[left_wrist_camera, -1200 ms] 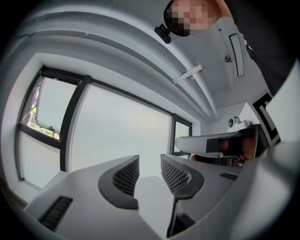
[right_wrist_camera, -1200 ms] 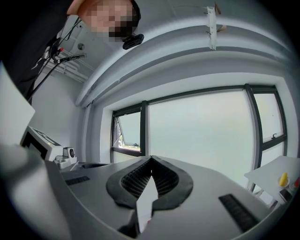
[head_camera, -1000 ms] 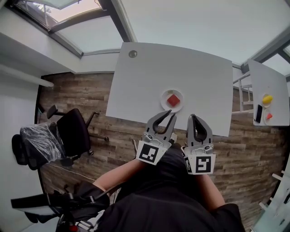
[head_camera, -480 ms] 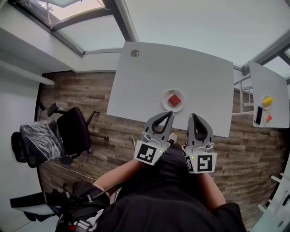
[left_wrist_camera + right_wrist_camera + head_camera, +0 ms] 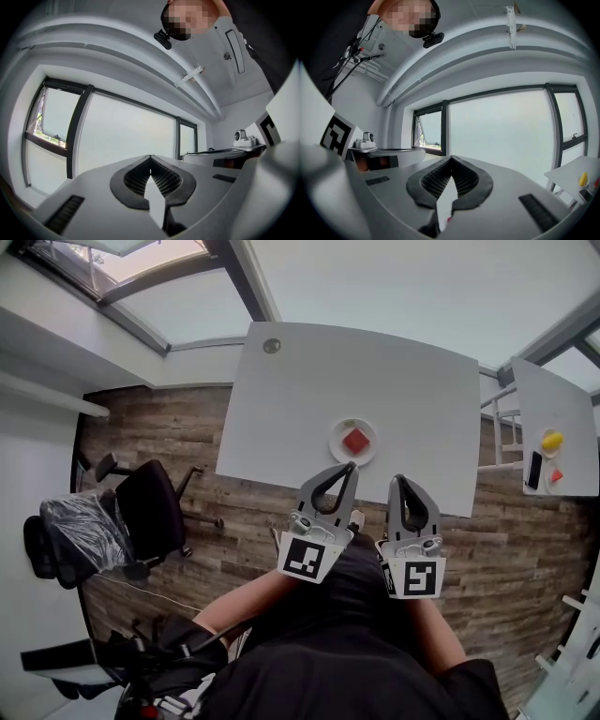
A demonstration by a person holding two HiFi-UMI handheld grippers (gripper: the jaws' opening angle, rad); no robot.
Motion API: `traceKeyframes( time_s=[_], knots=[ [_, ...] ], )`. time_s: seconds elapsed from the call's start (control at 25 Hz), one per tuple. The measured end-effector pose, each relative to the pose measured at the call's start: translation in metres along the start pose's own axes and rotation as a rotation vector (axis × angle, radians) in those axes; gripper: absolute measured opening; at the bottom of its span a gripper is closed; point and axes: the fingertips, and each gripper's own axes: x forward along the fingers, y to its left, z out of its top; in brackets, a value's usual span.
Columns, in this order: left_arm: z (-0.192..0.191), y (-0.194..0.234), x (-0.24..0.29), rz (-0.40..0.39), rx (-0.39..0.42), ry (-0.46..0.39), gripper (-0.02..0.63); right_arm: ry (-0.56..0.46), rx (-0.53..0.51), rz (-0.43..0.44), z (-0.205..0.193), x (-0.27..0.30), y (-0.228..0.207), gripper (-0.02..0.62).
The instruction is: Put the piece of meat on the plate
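Meat: the red piece of meat (image 5: 356,441) lay on the white plate (image 5: 337,449), near the front edge of the grey table (image 5: 375,381).
Left gripper (image 5: 349,468): jaws were together, nothing between them; its tip showed just beside the plate.
Right gripper (image 5: 401,481): jaws were together, empty, beside the left.
Around: a black office chair (image 5: 150,512) stood well to the left; a side table (image 5: 555,399) on the right bore a yellow item (image 5: 552,441).

Head camera: you look steeply down on the table (image 5: 375,390) from high above. Gripper cameras: level, near its front edge, sharing the windows (image 5: 126,136).
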Motion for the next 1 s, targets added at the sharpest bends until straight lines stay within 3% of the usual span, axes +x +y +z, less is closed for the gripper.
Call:
traceKeyframes(
  time_s=[1.0],
  knots=[
    [0.0026, 0.0002, 0.0045, 0.025, 0.004, 0.004, 0.006, -0.03, -0.026, 0.038, 0.0077, 0.0033, 0.0065, 0.003]
  ],
)
